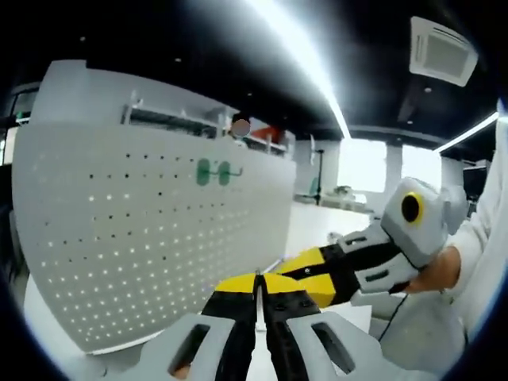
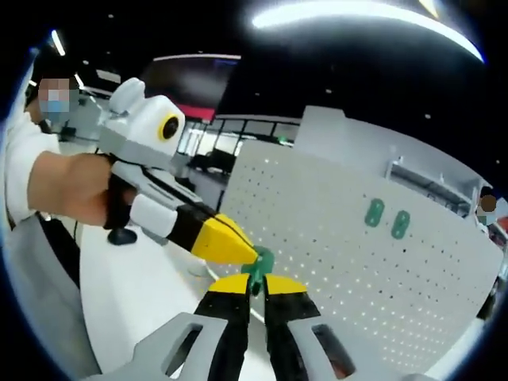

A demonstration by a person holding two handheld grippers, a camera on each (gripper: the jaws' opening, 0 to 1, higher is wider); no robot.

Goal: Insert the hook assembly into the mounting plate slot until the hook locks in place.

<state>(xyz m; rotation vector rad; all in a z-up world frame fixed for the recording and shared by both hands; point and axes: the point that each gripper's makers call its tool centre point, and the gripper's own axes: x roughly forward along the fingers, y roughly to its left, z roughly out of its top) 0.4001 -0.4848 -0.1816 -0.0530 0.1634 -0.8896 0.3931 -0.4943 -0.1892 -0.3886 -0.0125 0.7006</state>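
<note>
A white pegboard (image 1: pixel 151 230) stands upright as the mounting plate; it is also in the right gripper view (image 2: pixel 357 270). Two green oval hook pieces (image 1: pixel 213 171) sit side by side high on it, with a thin arm sticking out to the right (image 2: pixel 386 218). My right gripper (image 2: pixel 255 284) is shut on a small green hook part (image 2: pixel 258 267) that pokes up between its yellow tips. My left gripper (image 1: pixel 256 279) has its jaws together, with nothing seen between them. Its yellow tip (image 2: pixel 232 242) touches the green part from the left. Both grippers are held in front of the board, apart from it.
A white tabletop (image 2: pixel 135 294) runs under the grippers and the board. A person in white sleeves (image 1: pixel 484 238) holds both tools, with a hand (image 2: pixel 67 186) on the left one. Shelving (image 1: pixel 198 119) rises behind the board, under ceiling lights.
</note>
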